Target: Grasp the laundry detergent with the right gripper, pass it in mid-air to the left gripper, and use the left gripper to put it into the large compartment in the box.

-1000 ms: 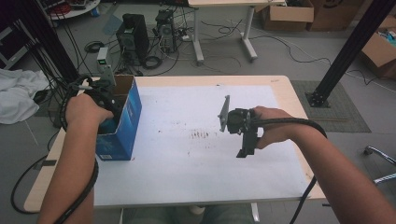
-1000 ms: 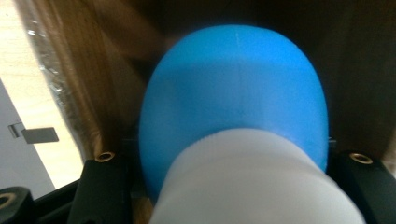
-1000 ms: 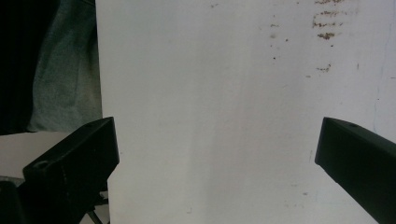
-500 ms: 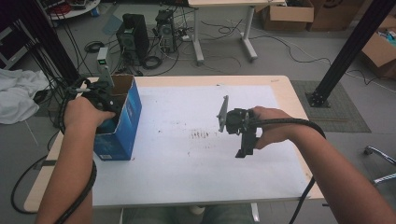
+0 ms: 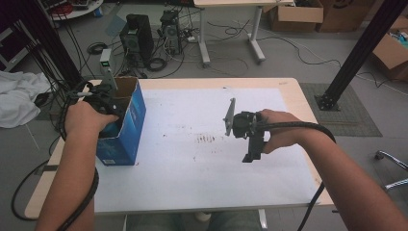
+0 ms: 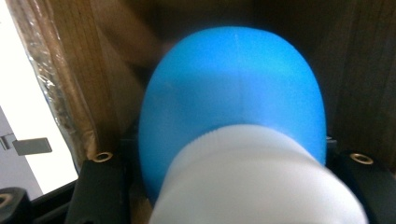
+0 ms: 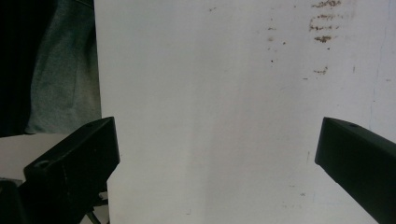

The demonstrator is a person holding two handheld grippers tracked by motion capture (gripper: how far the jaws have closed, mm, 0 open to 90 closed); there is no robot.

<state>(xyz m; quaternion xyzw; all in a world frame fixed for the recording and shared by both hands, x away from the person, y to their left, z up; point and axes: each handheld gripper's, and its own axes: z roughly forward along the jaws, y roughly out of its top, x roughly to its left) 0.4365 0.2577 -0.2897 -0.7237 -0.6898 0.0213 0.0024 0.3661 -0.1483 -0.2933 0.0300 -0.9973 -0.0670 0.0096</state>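
Seen from the high view, a white sheet (image 5: 202, 159) flecked with brown marks covers the table (image 5: 288, 86); computer towers (image 5: 139, 41), cables and cardboard boxes (image 5: 296, 17) crowd the grey floor beyond. The left gripper (image 5: 103, 98) reaches into a blue box (image 5: 122, 127) at the table's left edge; its print is unreadable. In the left gripper view, the jaws clamp a blue bottle (image 6: 233, 102) with a white cap (image 6: 254, 179) inside brown cardboard walls. In the right gripper view, the right gripper (image 7: 217, 158) hangs wide open and empty over the stained sheet.
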